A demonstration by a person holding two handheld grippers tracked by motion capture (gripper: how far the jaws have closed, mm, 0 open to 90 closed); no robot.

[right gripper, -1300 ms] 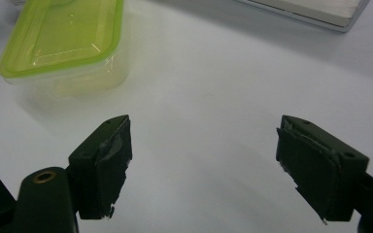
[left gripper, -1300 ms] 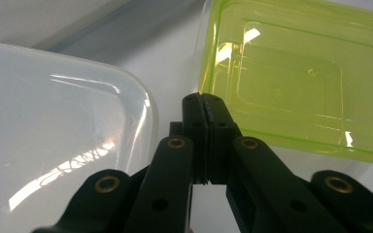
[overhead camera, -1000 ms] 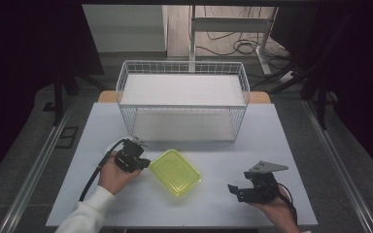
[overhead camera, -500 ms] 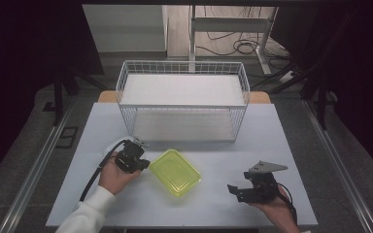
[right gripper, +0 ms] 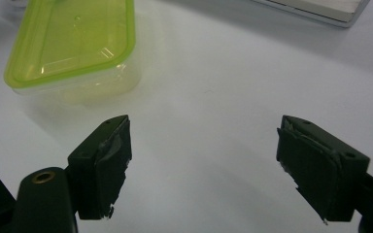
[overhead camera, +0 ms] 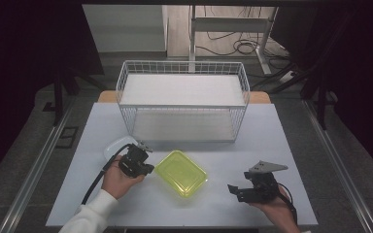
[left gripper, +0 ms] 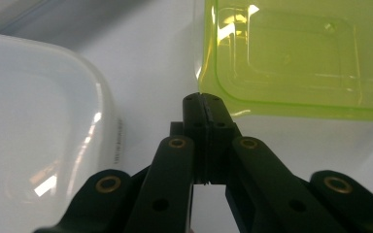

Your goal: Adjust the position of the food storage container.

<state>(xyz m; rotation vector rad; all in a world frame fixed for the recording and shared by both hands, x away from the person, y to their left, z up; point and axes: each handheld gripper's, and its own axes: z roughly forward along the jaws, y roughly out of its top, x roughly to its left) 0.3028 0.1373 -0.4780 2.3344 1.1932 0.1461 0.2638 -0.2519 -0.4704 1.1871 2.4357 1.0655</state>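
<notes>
A clear container with a yellow-green lid sits near the table's front middle. My left gripper is just left of it, a hand around it. In the left gripper view the jaws are pressed together with nothing between them, tips right at the corner of the green lid. A white translucent container lies beside them, seen as a pale shape behind the left hand. My right gripper rests at the front right, open. Its jaws stand wide apart over bare table, the green-lidded container farther off.
A white wire basket with a white floor stands at the back middle of the pale table. Dark floor and table legs lie beyond the table's edges. A black cable trails from the left gripper.
</notes>
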